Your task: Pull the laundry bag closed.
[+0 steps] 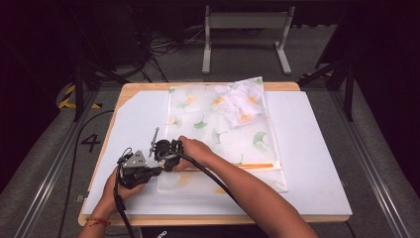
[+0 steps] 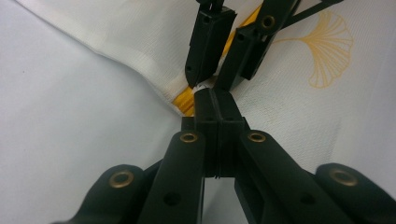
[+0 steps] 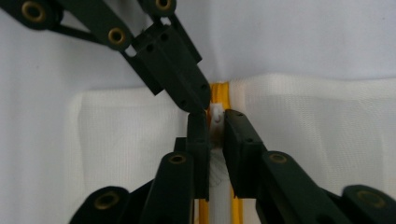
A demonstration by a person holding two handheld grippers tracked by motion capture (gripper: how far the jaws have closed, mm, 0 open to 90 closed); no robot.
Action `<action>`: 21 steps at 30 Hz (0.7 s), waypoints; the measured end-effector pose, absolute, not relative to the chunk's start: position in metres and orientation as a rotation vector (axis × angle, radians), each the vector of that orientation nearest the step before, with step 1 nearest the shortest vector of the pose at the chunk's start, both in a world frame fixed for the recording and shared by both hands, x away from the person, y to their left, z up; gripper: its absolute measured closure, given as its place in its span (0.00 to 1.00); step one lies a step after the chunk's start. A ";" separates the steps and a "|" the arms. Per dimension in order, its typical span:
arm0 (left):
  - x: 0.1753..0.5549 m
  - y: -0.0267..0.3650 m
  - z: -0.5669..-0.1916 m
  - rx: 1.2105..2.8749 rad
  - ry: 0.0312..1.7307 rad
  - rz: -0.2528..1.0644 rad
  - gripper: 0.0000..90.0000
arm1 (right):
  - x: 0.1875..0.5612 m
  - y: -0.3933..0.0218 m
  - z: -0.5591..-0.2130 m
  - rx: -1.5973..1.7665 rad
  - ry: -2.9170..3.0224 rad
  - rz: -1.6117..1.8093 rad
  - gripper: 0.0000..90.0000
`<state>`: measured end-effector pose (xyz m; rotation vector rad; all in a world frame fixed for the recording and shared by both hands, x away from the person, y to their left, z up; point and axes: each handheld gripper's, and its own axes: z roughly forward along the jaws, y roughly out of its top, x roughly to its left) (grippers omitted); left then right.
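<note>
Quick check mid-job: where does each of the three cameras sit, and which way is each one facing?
High view: above the person's side, facing forward and down on the table; both forearms enter from below.
Left gripper view: rides the left gripper, facing its shut jaws at the mesh bag.
Right gripper view: rides the right gripper, facing the yellow zipper.
Shared: both gripper views show the zipper and the other gripper.

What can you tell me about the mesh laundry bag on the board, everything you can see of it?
The mesh laundry bag is a flat, translucent white net pouch printed with green and orange ginkgo leaves, lying spread on the white board. An orange zipper runs across it near the person's end. A crumpled white cloth shows at its far end. At the zipper's left end, the left tool is shut on the bag's edge, and the right tool straddles the small white zipper pull.
</note>
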<state>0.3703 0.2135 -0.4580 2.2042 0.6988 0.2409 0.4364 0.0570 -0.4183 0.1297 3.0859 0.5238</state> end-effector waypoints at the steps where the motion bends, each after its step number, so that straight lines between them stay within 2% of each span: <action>1: 0.370 0.213 -0.458 2.204 0.700 0.238 1.00 | 0.436 0.057 -0.419 0.121 3.079 0.539 0.92; 21: 0.371 0.213 -0.458 2.206 0.710 0.245 1.00 | 0.427 0.042 -0.418 0.065 2.992 0.532 0.94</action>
